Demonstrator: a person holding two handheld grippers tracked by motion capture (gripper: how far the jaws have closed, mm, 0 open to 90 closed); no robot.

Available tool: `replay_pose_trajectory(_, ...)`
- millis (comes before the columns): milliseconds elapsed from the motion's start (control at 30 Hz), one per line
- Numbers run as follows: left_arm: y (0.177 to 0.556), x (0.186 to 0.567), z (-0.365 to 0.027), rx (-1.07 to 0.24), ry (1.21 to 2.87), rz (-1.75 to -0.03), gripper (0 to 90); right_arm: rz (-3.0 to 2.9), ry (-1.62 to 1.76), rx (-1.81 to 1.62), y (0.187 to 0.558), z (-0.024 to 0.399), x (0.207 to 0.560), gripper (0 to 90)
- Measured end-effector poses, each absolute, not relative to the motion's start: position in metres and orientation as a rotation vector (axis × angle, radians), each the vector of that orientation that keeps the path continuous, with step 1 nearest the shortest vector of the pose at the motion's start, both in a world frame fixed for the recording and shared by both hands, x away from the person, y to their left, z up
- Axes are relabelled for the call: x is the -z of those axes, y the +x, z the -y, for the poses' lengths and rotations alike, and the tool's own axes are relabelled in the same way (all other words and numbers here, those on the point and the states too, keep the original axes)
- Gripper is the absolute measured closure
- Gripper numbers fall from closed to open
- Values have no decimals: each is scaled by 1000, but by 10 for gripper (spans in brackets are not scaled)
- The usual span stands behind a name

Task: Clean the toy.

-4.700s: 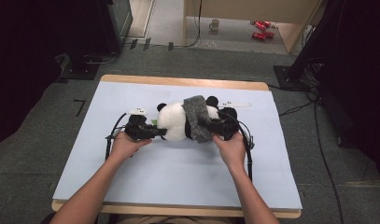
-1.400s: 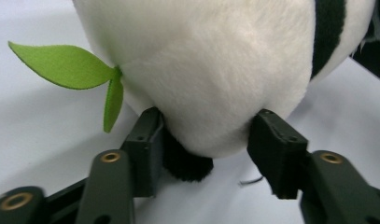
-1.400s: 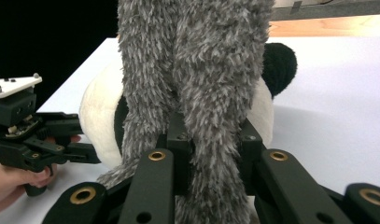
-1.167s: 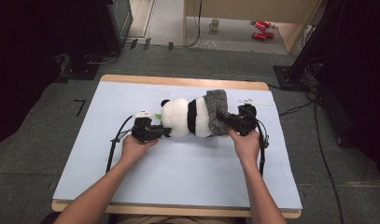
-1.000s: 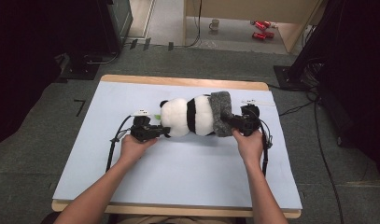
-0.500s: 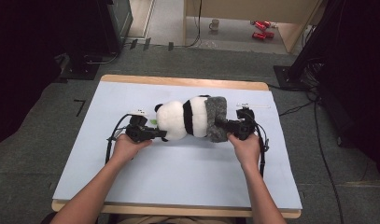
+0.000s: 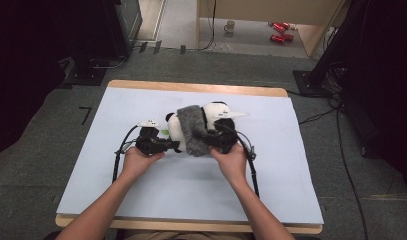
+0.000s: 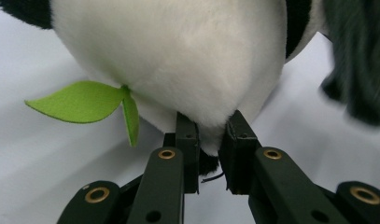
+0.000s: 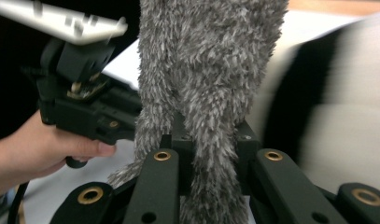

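Left gripper [image 8: 208,154] pinches the black-and-white plush panda [image 7: 211,122]; right gripper [image 9: 211,158] is clamped on the shaggy grey fabric sleeve [image 7: 191,130] containing the panda's middle.

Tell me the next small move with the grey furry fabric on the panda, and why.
Probably keep drawing the grey furry fabric along the black-and-white plush panda toward the left tongs. The right tongs are shut on the fabric, which wraps the panda's middle, while the left tongs pinch white plush, anchoring the panda.

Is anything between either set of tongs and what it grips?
Nothing visible. The left tongs pinch the panda's white plush directly; the right tongs clamp the grey furry cloth draped over the panda.
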State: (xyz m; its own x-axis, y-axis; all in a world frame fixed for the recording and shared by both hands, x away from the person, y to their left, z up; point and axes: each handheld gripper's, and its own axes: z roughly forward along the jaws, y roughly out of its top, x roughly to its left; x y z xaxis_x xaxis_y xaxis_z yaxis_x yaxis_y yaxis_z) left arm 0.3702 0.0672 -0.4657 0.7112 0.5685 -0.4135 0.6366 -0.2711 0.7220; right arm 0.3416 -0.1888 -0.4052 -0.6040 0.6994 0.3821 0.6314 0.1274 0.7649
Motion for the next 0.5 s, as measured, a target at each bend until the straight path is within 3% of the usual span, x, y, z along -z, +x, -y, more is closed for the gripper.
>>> replay_pose_trajectory(167, 364, 464, -70, 92, 1972, -939, 811, -2381, 1321, -1410, 346, 169, 421, 771)
replay_pose_trajectory(500, 370, 469, -82, 79, 1968, -975, 827, -2364, 1338, -1262, 351, 186, 415, 770)
